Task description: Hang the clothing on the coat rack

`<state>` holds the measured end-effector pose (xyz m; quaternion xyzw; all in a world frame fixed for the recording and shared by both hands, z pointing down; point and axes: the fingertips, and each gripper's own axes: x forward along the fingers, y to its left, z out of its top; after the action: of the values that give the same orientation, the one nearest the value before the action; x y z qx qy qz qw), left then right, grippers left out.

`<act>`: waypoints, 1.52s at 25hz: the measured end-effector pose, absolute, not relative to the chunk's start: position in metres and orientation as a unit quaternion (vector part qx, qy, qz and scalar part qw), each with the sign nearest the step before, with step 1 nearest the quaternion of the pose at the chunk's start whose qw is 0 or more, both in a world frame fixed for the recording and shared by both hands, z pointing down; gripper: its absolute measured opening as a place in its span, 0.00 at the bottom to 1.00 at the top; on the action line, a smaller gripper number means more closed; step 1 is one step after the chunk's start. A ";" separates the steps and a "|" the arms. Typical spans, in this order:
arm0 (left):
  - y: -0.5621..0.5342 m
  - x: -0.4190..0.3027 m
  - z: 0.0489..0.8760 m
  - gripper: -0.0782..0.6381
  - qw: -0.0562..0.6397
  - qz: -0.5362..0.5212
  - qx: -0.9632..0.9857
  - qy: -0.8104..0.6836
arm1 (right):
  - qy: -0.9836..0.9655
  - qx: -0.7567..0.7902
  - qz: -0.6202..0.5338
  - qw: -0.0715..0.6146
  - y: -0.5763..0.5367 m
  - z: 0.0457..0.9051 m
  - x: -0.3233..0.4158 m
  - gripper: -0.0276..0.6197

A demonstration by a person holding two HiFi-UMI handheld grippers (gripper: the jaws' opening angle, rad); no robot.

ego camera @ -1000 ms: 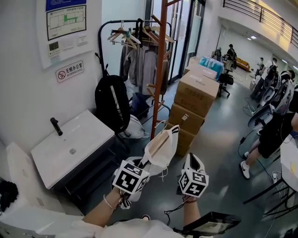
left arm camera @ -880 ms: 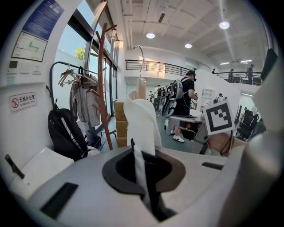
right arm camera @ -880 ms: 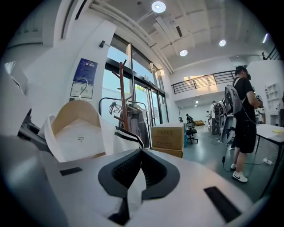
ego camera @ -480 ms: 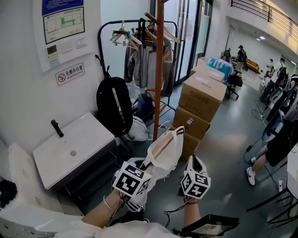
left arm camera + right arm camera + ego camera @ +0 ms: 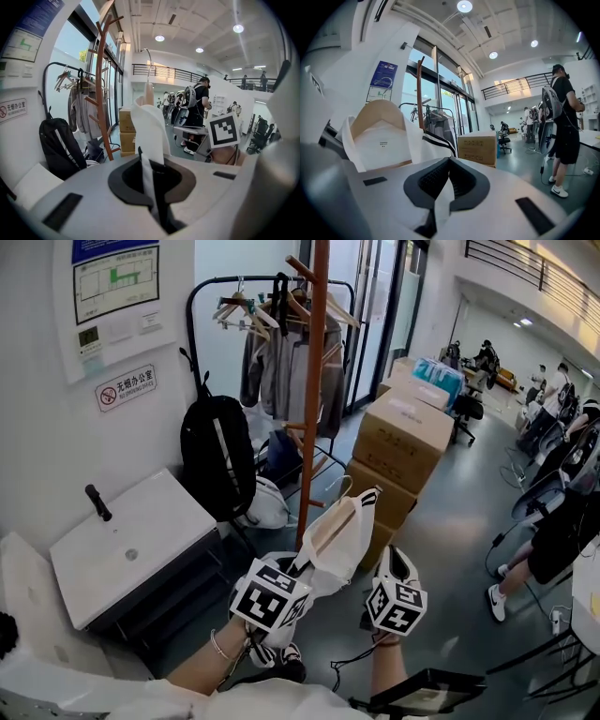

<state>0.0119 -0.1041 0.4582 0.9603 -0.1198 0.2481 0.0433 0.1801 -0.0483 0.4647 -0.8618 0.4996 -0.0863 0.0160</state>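
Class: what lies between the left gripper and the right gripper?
A white garment with a tan-lined collar, clamped by left gripper and right gripper; head view.

The garment (image 5: 342,538) has neared the coat rack (image 5: 313,381).

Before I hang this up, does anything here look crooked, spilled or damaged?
Nothing looks spilled or damaged. The white black-trimmed garment is just bunched, pinched by the left gripper and right gripper, not yet on the brown wooden coat rack.
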 end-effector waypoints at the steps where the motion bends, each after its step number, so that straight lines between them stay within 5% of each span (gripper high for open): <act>1: -0.108 0.019 0.457 0.13 0.045 0.245 0.961 -0.119 | 0.500 -0.862 -0.085 0.013 -0.052 0.464 0.185 0.08; 38: -0.233 0.201 0.419 0.13 0.064 0.184 0.977 -0.083 | 0.487 -0.871 -0.038 -0.056 -0.193 0.427 0.351 0.08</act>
<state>0.2014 -0.2335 0.4194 0.9775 -0.0828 0.1836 0.0635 0.3515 -0.1934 0.4269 -0.8709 0.4868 -0.0378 -0.0558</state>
